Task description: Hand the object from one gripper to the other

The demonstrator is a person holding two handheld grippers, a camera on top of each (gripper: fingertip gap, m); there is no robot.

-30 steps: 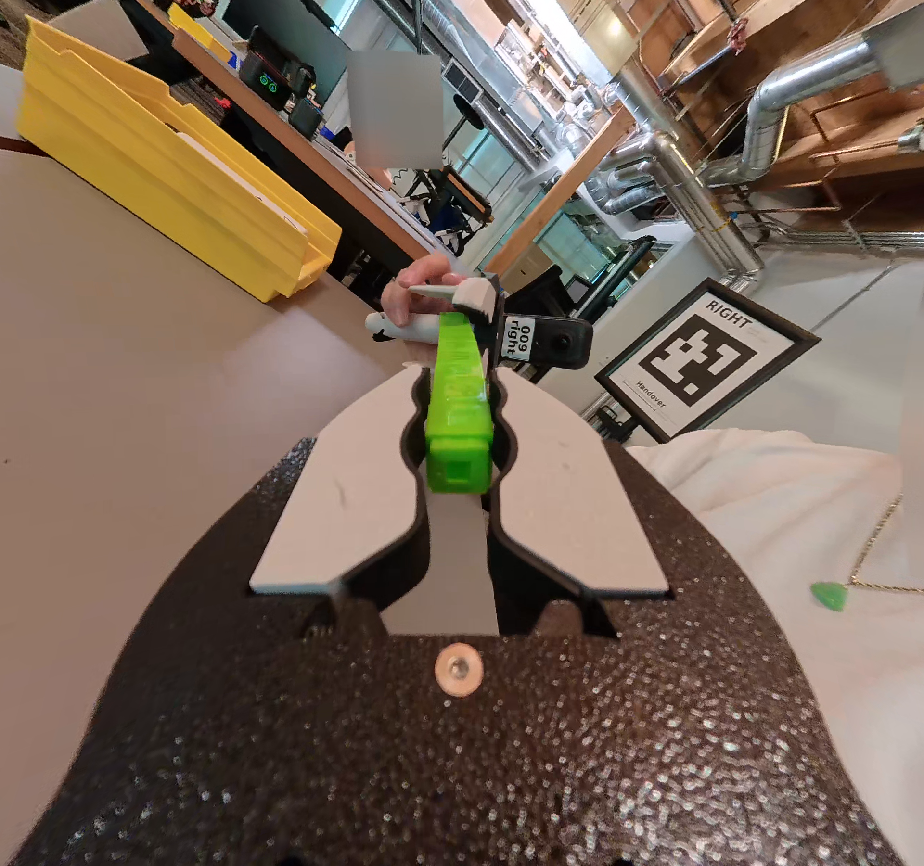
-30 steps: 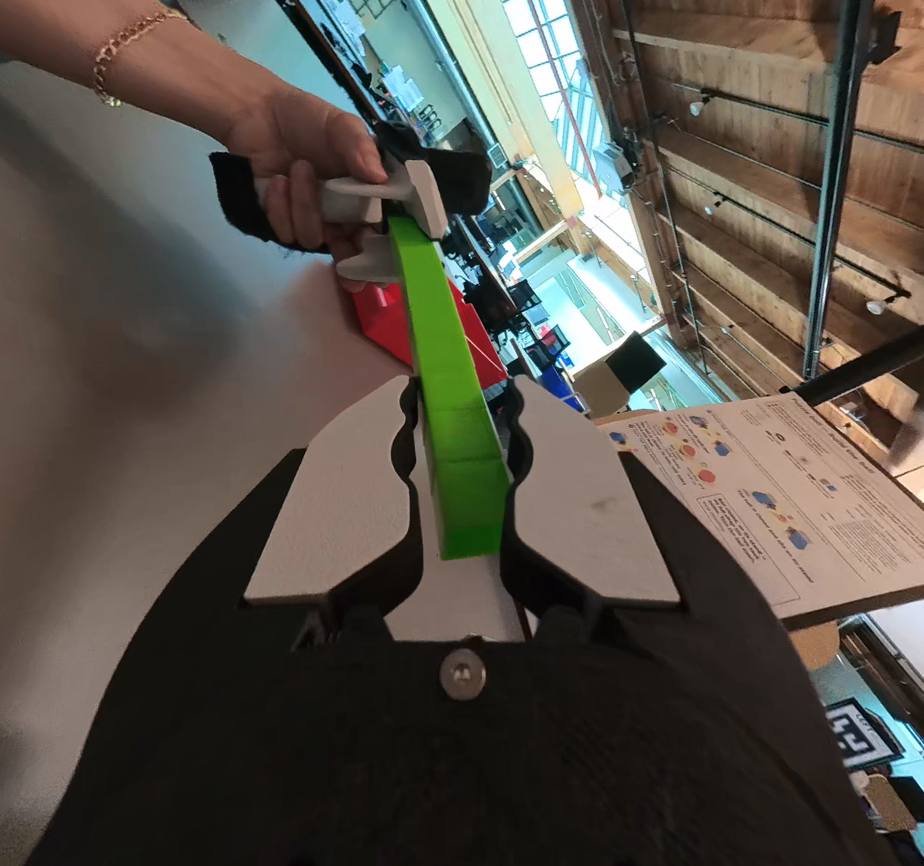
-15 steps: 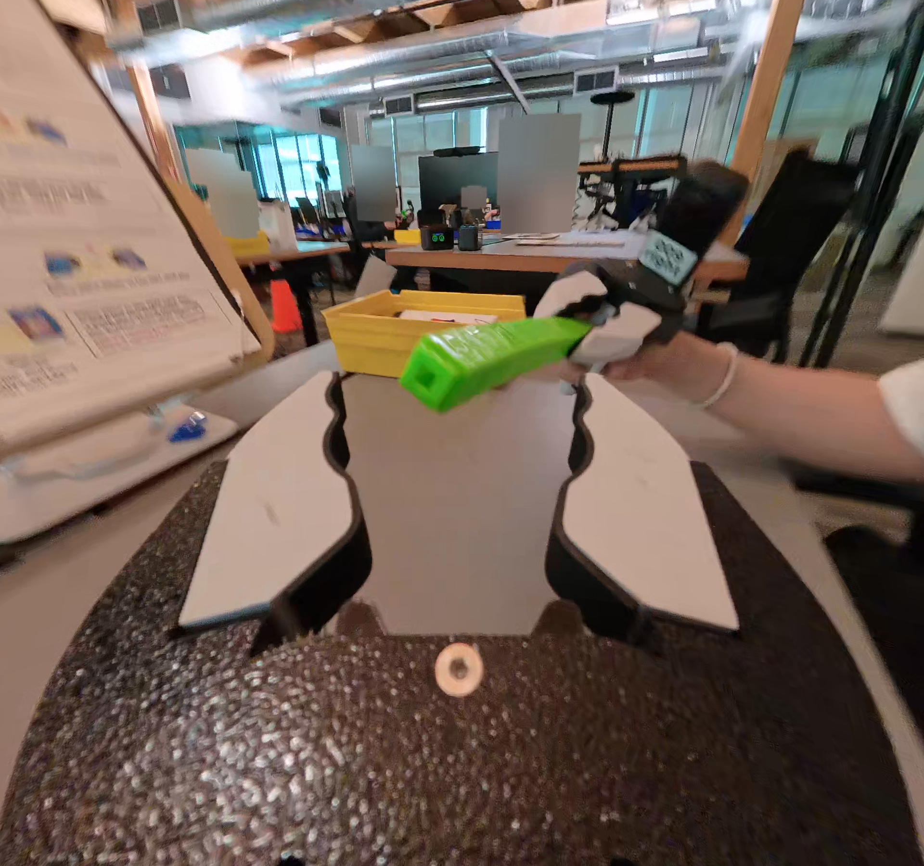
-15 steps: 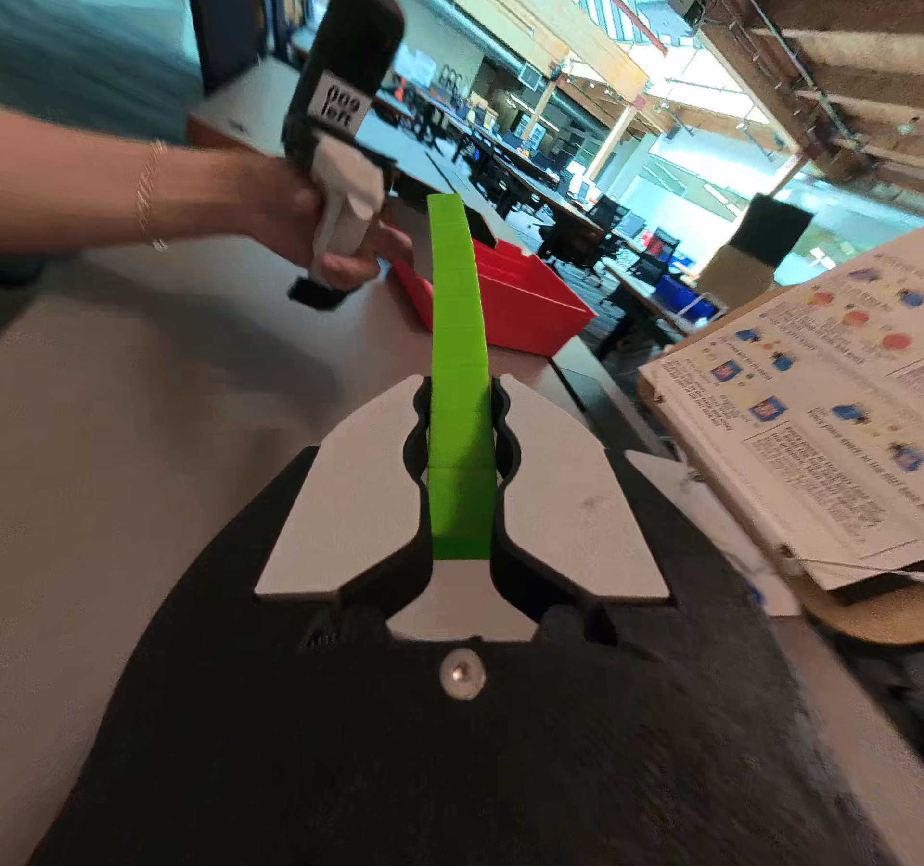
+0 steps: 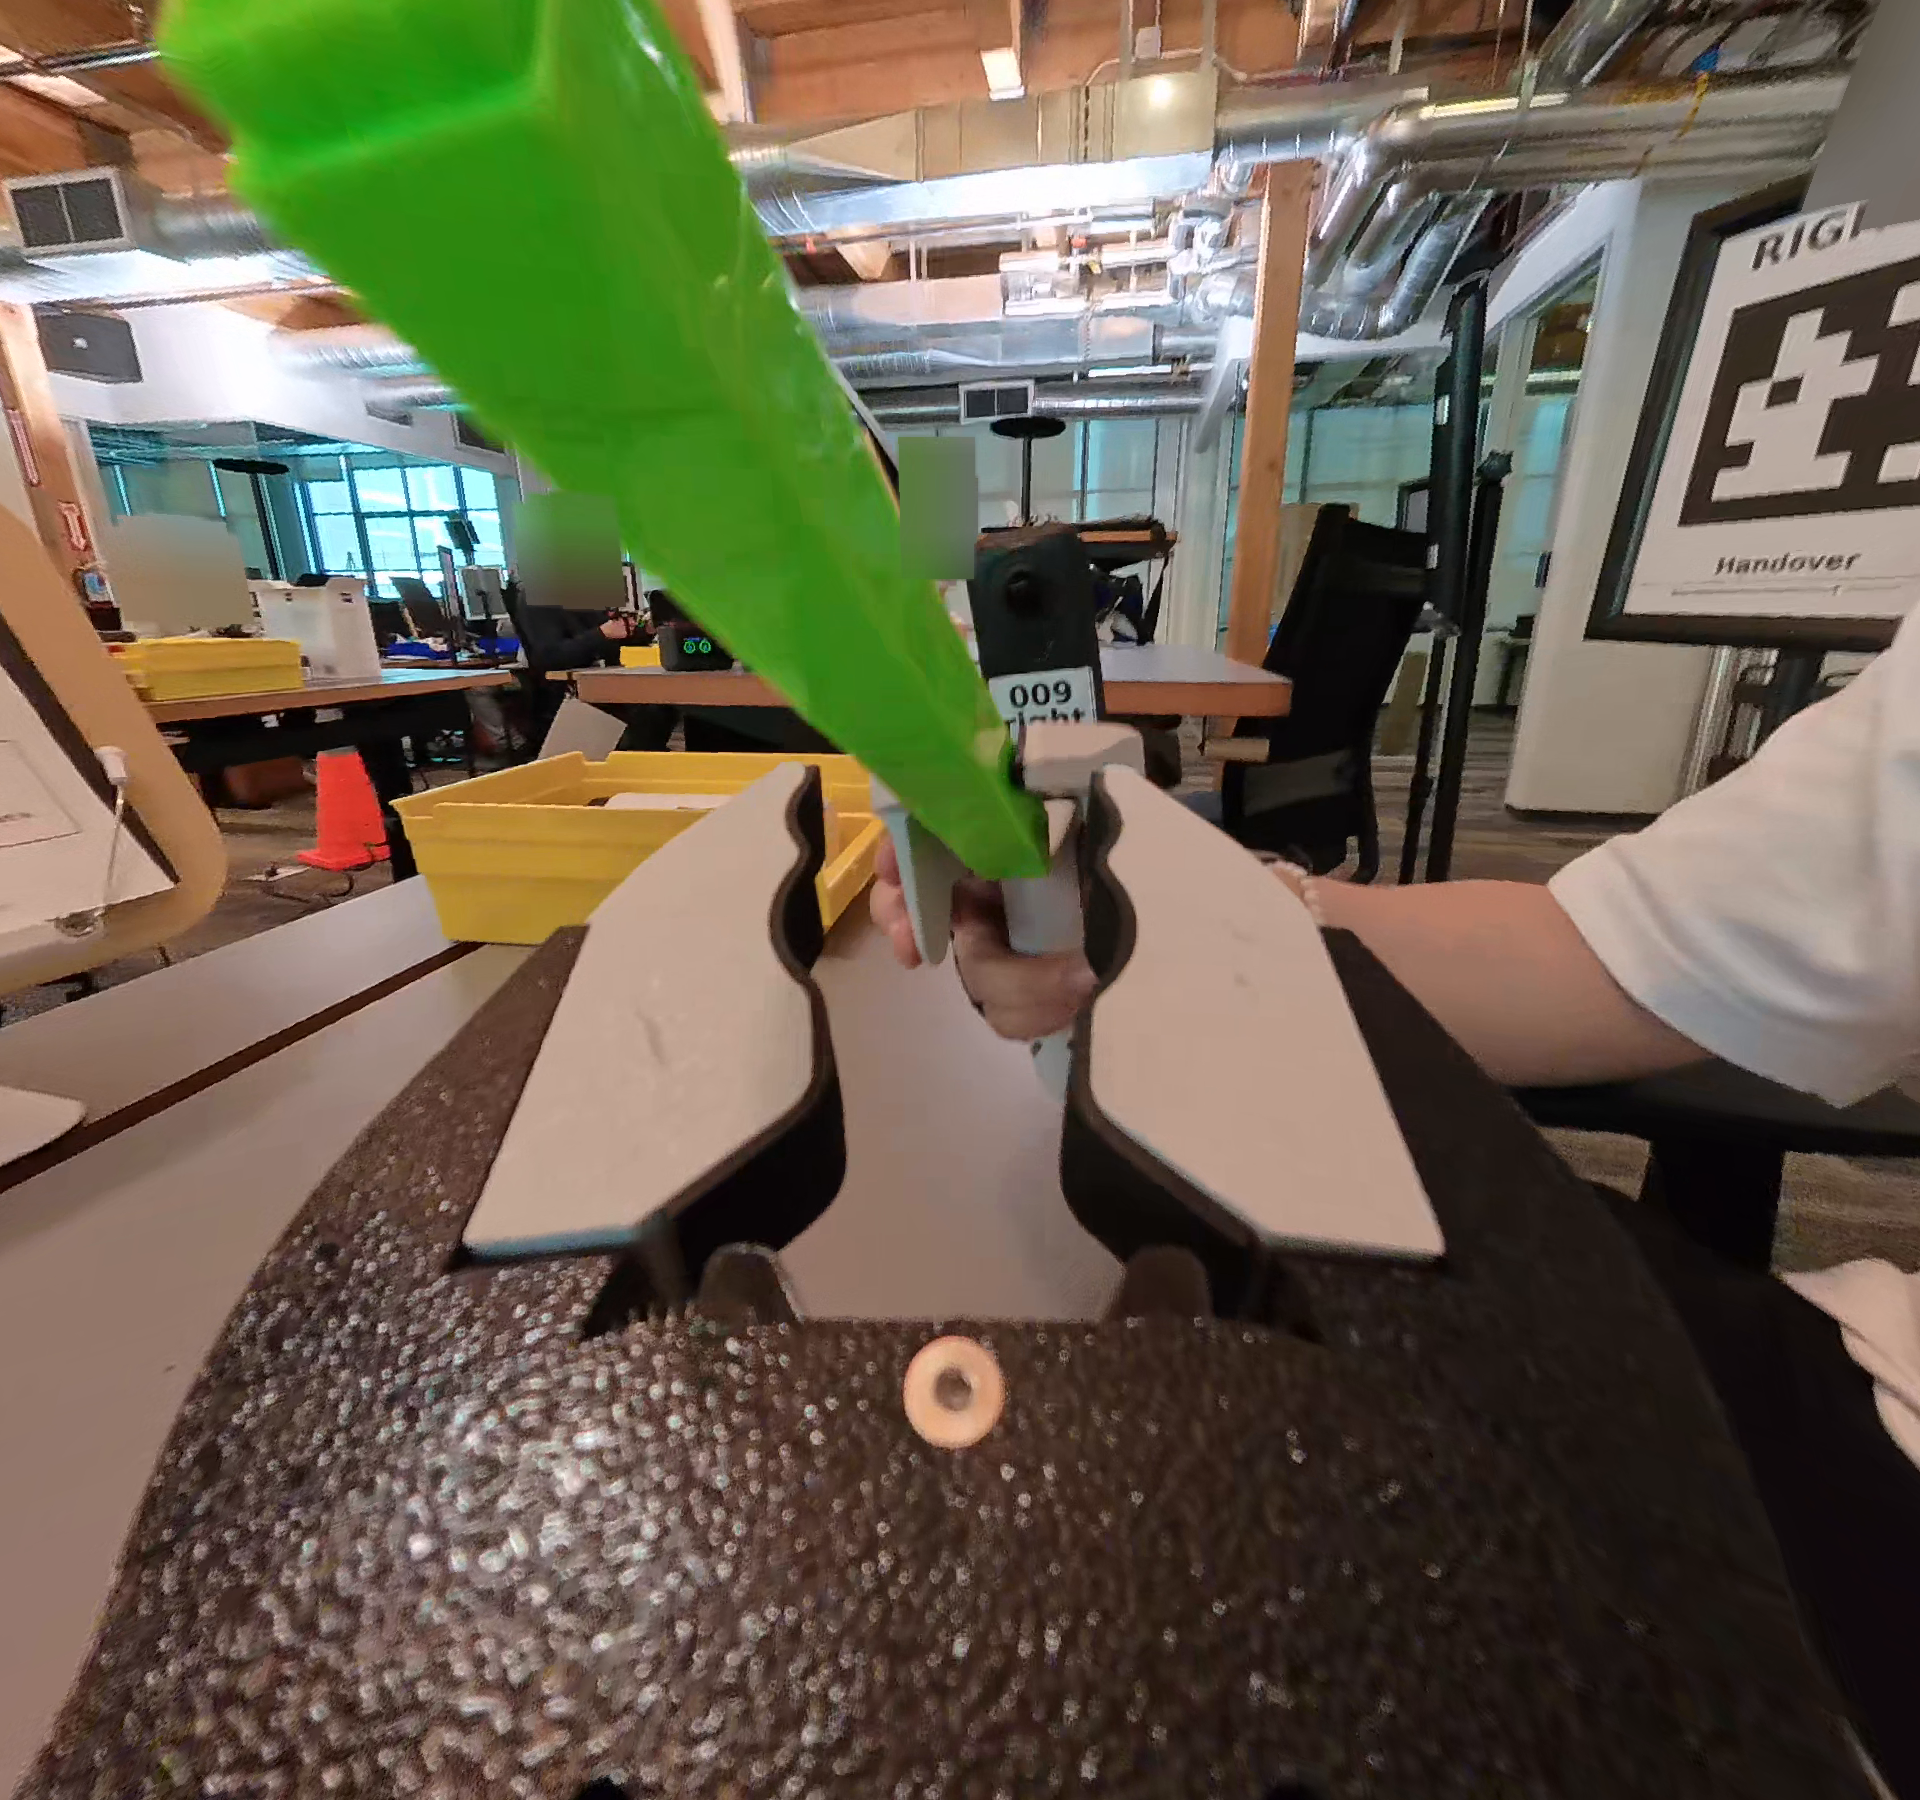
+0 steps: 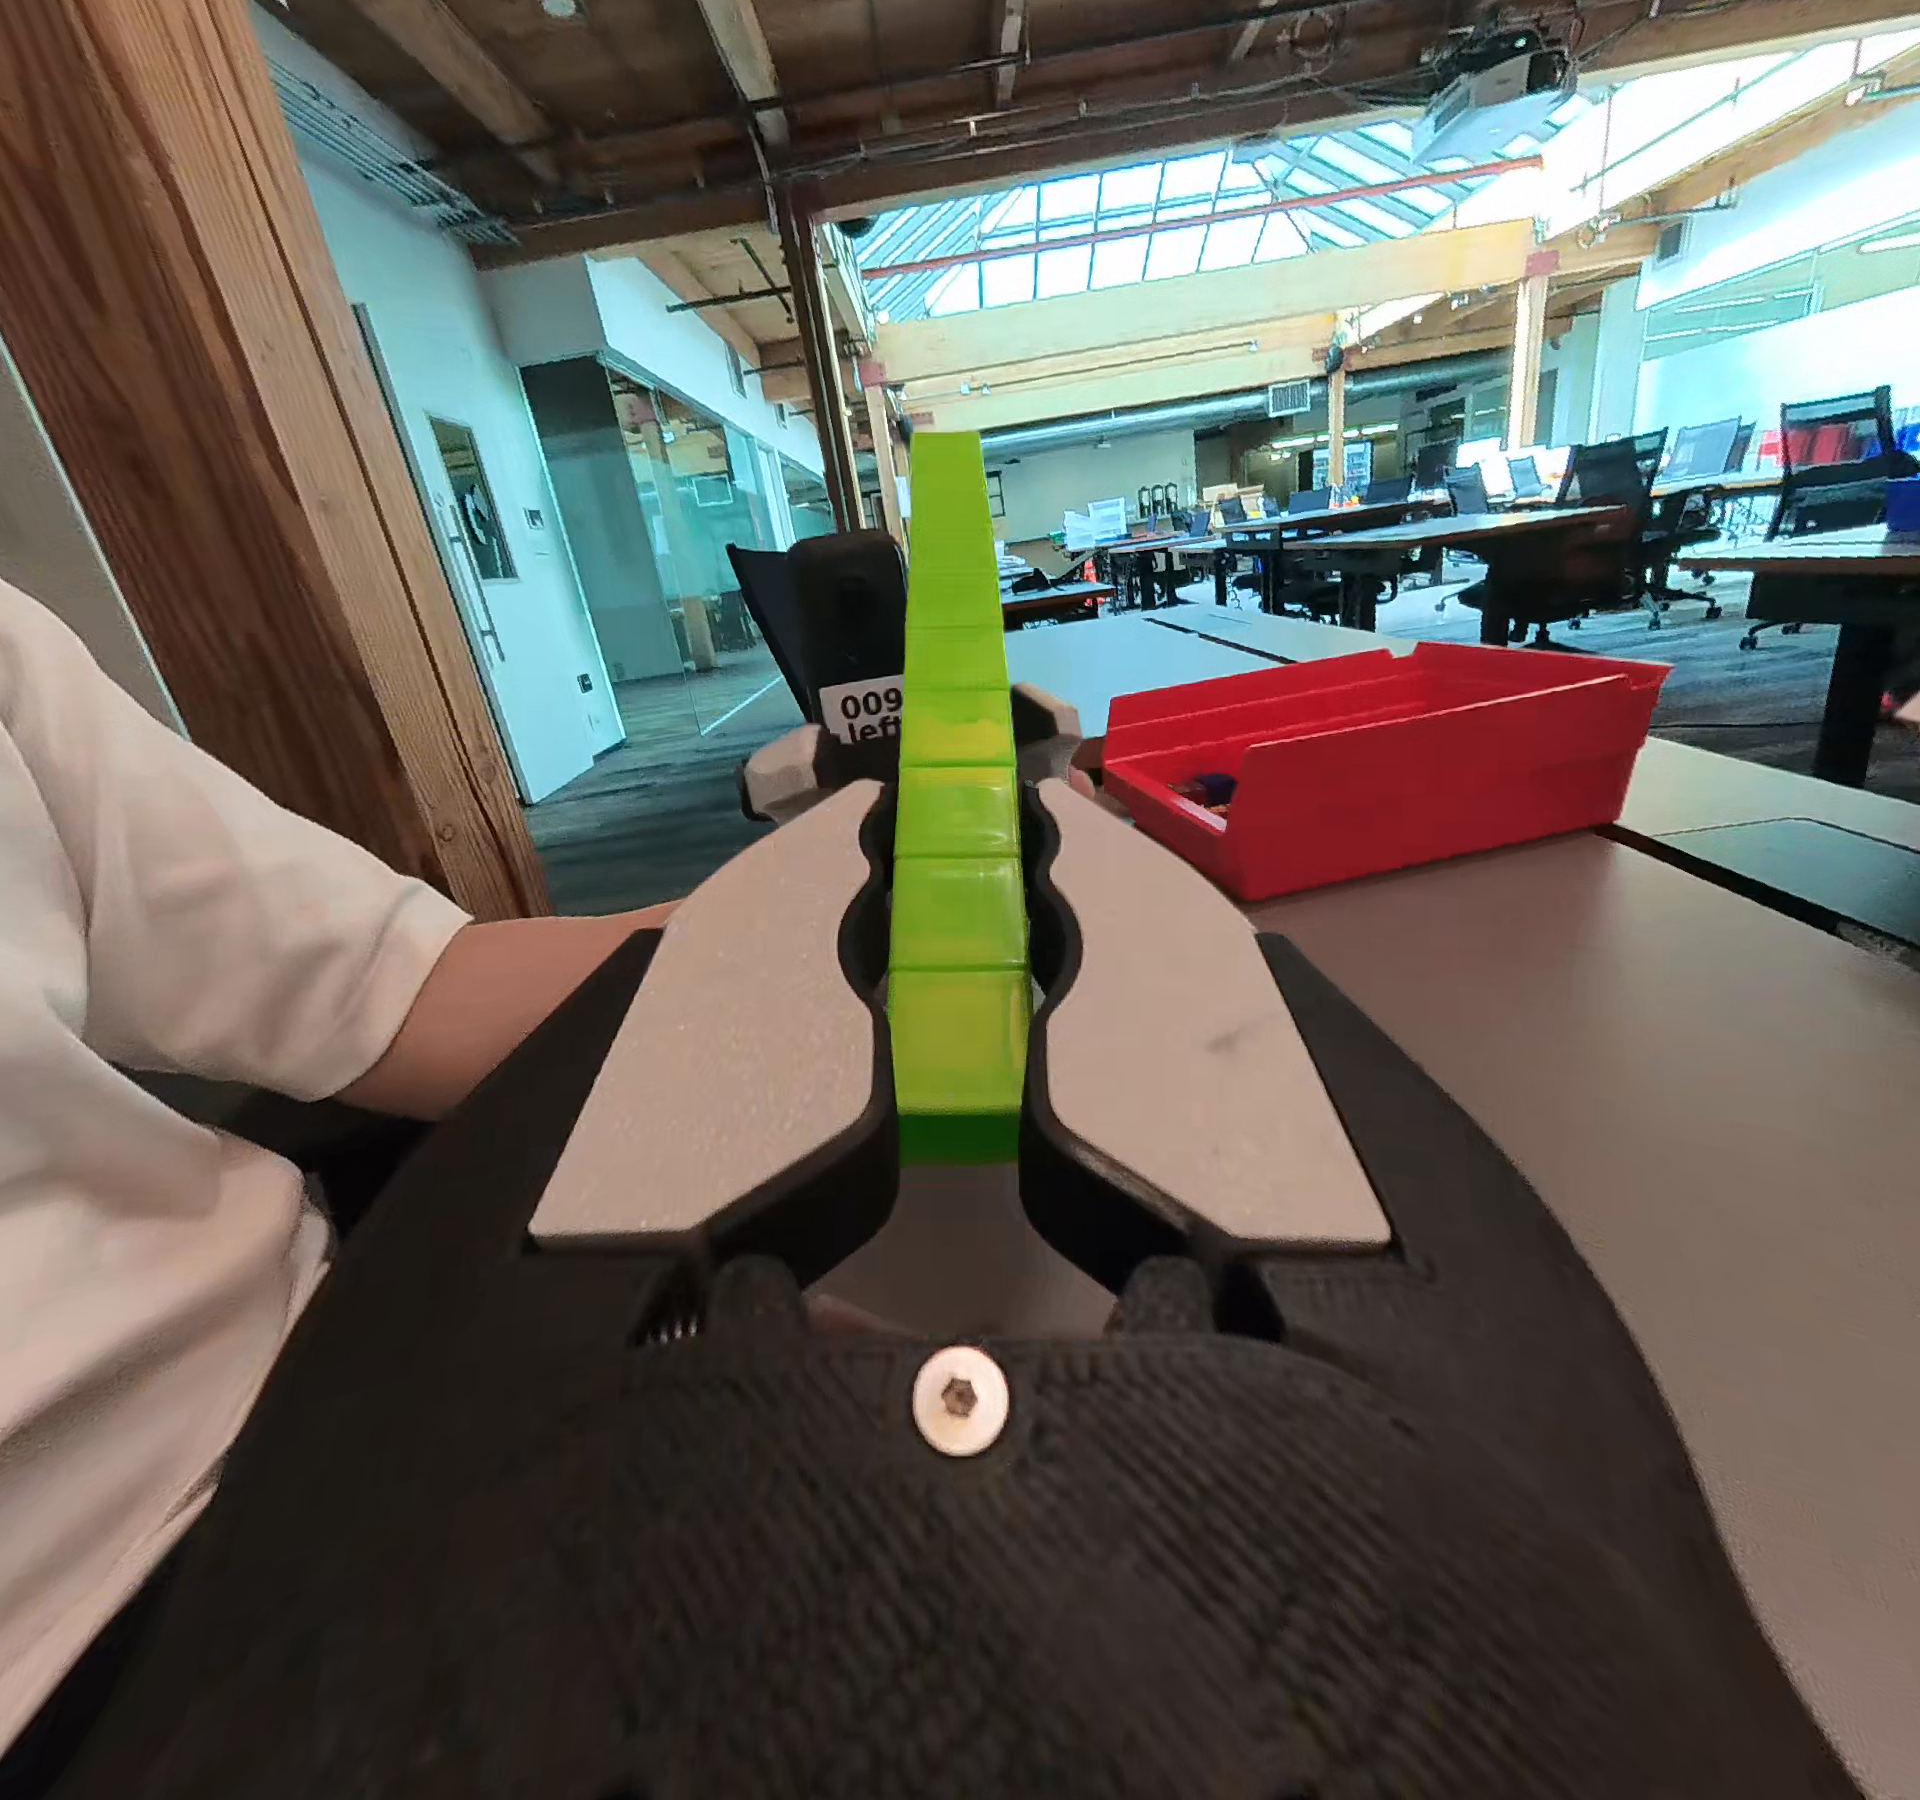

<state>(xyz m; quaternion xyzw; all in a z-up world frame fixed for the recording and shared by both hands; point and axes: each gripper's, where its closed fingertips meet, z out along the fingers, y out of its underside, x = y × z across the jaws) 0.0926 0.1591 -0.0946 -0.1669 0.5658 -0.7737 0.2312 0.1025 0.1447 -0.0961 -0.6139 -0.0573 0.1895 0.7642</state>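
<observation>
Left wrist view: left gripper (image 5: 951, 877) w/ its 2 fingers spread wide, nothing between them; grey tabletop (image 5: 260, 1106) beneath. Beyond its tips, right gripper (image 5: 987, 846) clamps the far end of a long bright-green segmented block (image 5: 582, 296), which slants up & toward the camera, near end large, blurred, w/ a square hollow. A hand (image 5: 1013, 971) grips the right gripper's handle; white sleeve (image 5: 1756, 888) at right edge. Yellow bin (image 5: 520, 846) on tabletop, behind the left finger. Framed black-and-white marker sign (image 5: 1787, 441) upper right; orange cone (image 5: 343, 810) on the floor at left.

Right wrist view: right gripper (image 6: 961, 820) closed on the green block (image 6: 956, 867), both fingers pressed against its sides; the block's near end sits between them, the rest runs up & away over the fingertips. Left gripper (image 6: 914, 742) visible just behind the block, partly hidden by it. Red bin (image 6: 1455, 763) on tabletop (image 6: 1558, 1075) at right, apart from the gripper.
</observation>
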